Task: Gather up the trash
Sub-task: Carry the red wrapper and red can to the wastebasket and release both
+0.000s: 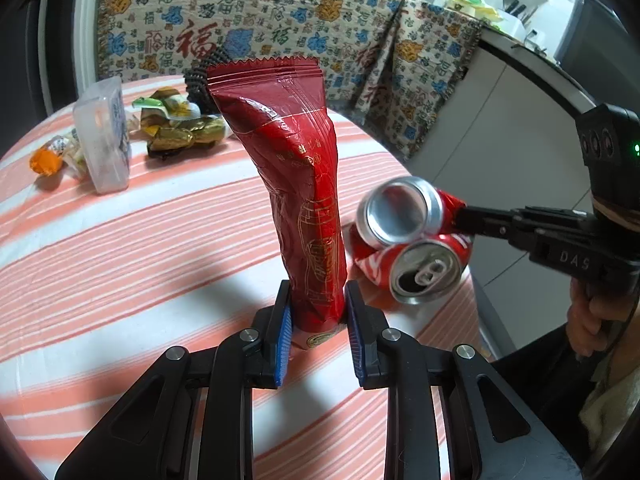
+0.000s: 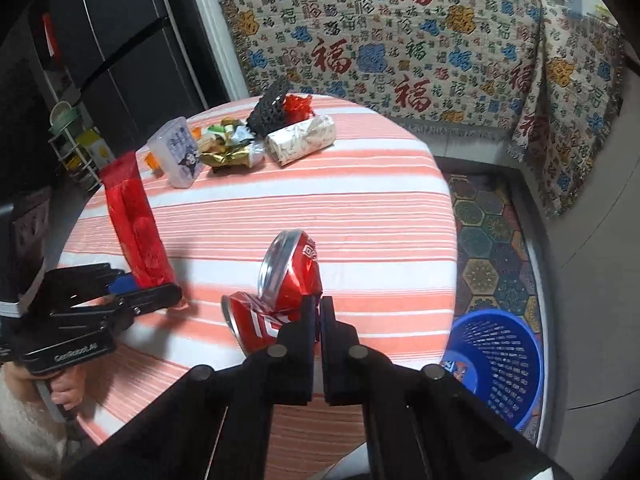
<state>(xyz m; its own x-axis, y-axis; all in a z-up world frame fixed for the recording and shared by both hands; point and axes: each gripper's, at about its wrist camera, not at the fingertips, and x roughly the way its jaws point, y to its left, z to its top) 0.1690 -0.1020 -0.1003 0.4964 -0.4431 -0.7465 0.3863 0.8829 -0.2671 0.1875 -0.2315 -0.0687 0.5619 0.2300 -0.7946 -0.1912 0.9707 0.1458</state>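
My left gripper is shut on a tall red snack wrapper and holds it upright over the striped round table. The wrapper also shows in the right wrist view, held by the left gripper. My right gripper is shut on a crushed, folded red soda can at the table's near edge. In the left wrist view the can shows both silver ends, with the right gripper pinching its crease.
A pile of wrappers, a clear plastic box, a paper roll and a black mesh item lie at the table's far side. A blue waste basket stands on the floor at the right. A patterned cloth hangs behind.
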